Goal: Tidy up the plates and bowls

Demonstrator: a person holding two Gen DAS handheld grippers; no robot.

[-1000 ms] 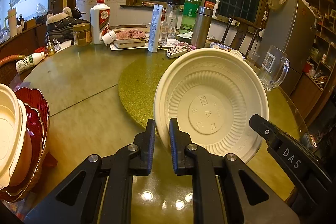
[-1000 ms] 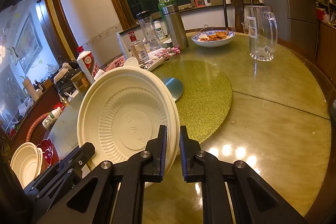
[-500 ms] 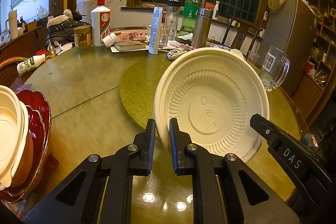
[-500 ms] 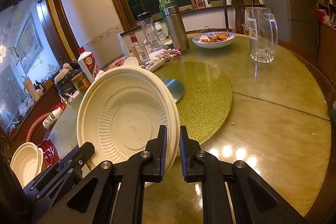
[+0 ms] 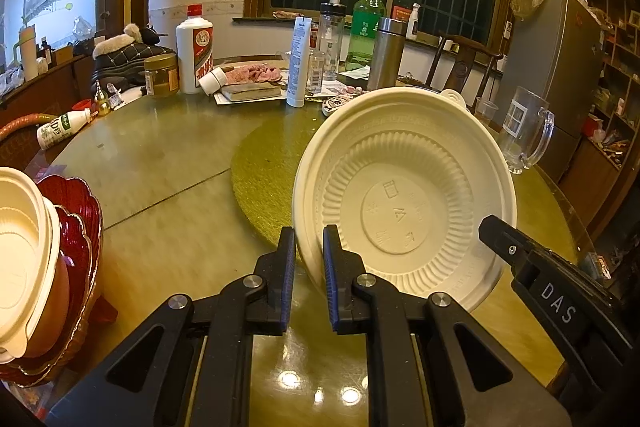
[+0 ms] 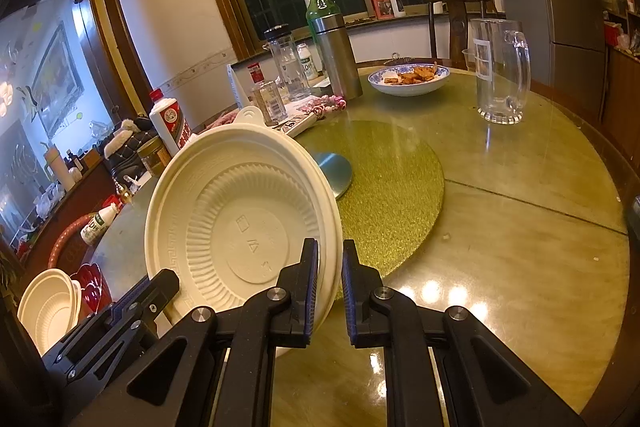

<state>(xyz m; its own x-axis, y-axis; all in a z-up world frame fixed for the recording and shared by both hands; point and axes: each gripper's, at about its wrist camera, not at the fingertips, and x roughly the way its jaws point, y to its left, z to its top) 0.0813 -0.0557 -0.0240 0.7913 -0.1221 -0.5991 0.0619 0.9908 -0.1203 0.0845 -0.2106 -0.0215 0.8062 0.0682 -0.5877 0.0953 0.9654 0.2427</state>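
Cream bowl (image 5: 404,195) lifted slightly, glass mug (image 5: 524,131) beyond

Both cams sit low behind their grippers, close over the table (image 5: 160,163), facing the window; they share the cream bowl (image 5: 404,195) (image 6: 240,223) between them.

Stacked cream bowls (image 5: 16,251) cut off, perhaps two, left edge
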